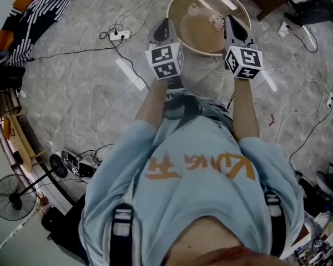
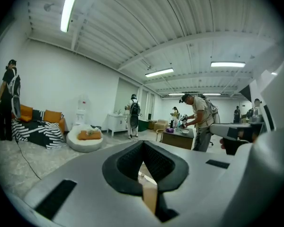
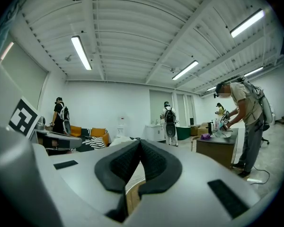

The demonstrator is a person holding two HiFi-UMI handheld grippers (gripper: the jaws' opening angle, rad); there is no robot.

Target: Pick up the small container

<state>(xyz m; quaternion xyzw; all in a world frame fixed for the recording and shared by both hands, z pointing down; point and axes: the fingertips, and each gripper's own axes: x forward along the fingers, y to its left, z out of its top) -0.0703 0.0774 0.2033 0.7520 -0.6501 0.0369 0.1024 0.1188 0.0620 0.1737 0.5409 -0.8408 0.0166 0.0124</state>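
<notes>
The task has hardly begun. The person stands at the near edge of the round desk [image 1: 184, 16], holding both claws level out in front. The left claw [image 1: 165, 26] has its jaws pressed together with nothing between them, and the right claw [image 1: 233, 23] is shut and empty too. A small pale object far right on the desk, just left of the right claw's tip, is probably the small container [image 1: 216, 21]. It sits untouched. Opening a claw, lowering, gripping and lifting all remain.
</notes>
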